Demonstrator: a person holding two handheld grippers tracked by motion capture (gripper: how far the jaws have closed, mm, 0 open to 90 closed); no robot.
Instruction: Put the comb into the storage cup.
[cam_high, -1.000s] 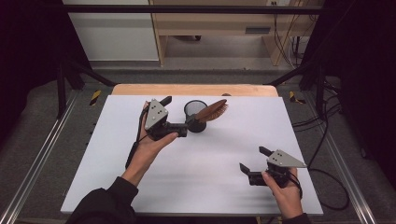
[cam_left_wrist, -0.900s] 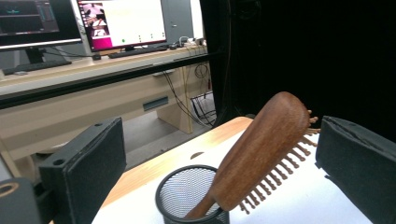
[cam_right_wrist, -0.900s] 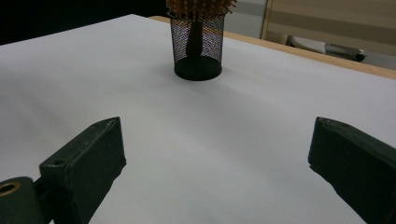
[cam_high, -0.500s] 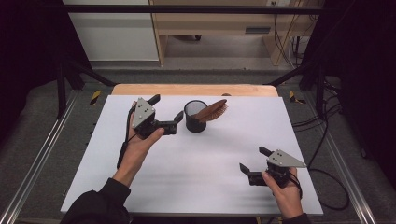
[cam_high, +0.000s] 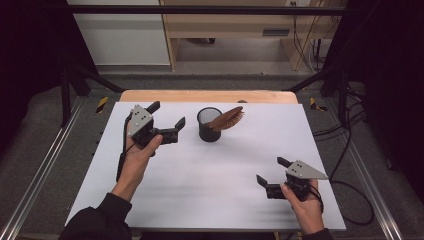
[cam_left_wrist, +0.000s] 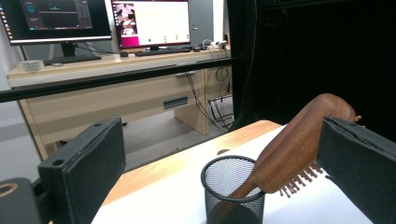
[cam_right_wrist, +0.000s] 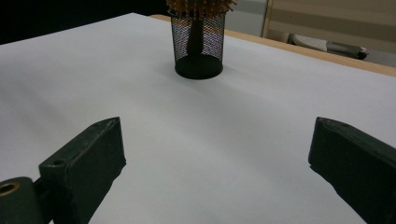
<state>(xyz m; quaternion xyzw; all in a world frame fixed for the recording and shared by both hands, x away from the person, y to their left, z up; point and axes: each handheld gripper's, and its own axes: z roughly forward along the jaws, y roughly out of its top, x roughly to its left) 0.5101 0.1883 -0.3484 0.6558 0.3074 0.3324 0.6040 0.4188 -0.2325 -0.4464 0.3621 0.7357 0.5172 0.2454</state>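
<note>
mesh cup (cam_high: 209, 125): black, fine wire grid
hairbrush (cam_high: 226, 119): reddish-brown wood, orange-tan bristles
table (cam_high: 200, 185): plain white top, pale wood far edge
gripper jaws: matte black

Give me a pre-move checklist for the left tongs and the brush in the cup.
1. Left tongs open: ok, the jaws stand wide apart.
2. Left tongs free of the mesh cup: ok, a gap of bare table lies between them.
3. Wooden hairbrush seated in the cup: ok, handle down inside, bristled head leaning out over the rim.
4. Cup upright on the white table: ok.
5. Right tongs out of the way: ok, open near the table's front edge, holding nothing.
6. Brush steady enough not to tip the cup: cannot tell.
</note>
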